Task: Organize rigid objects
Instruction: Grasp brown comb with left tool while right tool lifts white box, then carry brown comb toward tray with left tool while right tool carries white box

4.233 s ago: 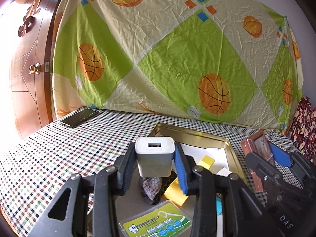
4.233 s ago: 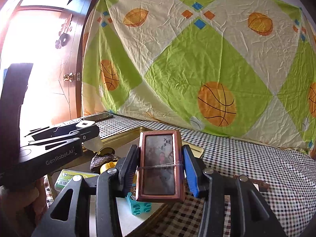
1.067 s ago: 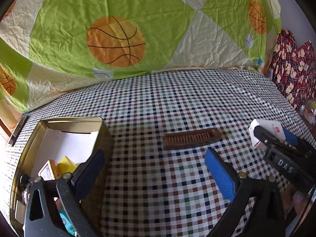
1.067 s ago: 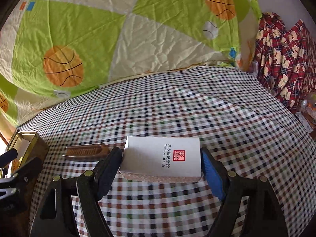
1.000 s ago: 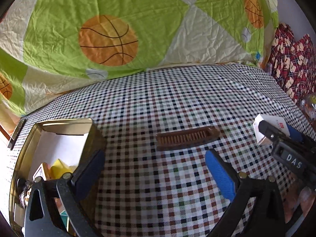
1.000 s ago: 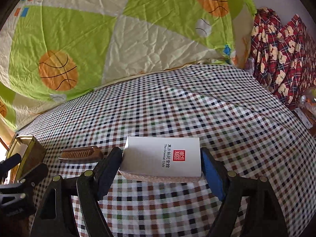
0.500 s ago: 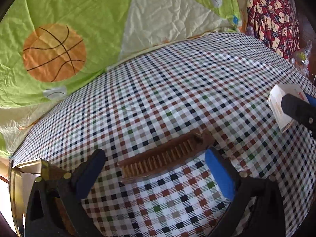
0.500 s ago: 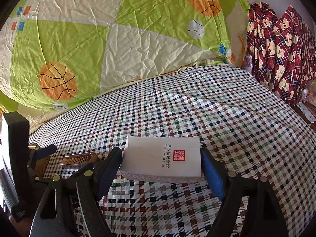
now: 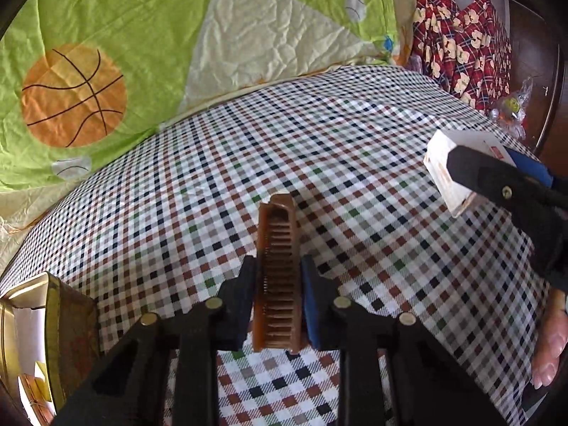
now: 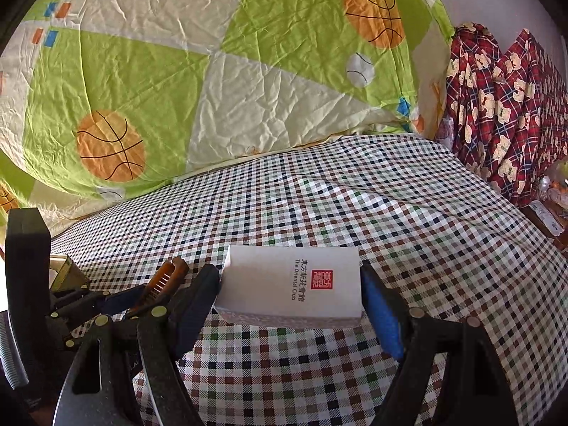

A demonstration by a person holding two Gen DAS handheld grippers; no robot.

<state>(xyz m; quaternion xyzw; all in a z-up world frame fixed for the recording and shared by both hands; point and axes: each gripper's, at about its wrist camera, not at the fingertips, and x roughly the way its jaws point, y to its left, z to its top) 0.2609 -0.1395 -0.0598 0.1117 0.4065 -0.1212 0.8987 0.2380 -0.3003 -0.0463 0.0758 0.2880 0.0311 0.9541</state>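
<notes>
A brown wooden comb (image 9: pixel 277 248) lies lengthwise on the checked tablecloth, and my left gripper (image 9: pixel 277 277) is shut on its near half, both pads pressing its sides. The right wrist view shows the same comb (image 10: pixel 167 277) held at the lower left. My right gripper (image 10: pixel 289 284) is shut on a white box with a red seal (image 10: pixel 291 284), carried just above the cloth. From the left wrist view that white box (image 9: pixel 451 163) hangs at the right edge. A gold tin box (image 9: pixel 53 305) with items inside sits at the lower left.
A green and cream sheet with basketballs (image 10: pixel 213 88) hangs behind the table. A red plaid cloth with bears (image 10: pixel 504 106) is at the right. A person's hand (image 9: pixel 550 348) shows at the right edge. The checked tablecloth (image 10: pixel 355 195) stretches beyond both grippers.
My left gripper rolled, sank onto the comb and closed on it; the comb now points away from me between the pads. The right gripper still holds the white box in the same place.
</notes>
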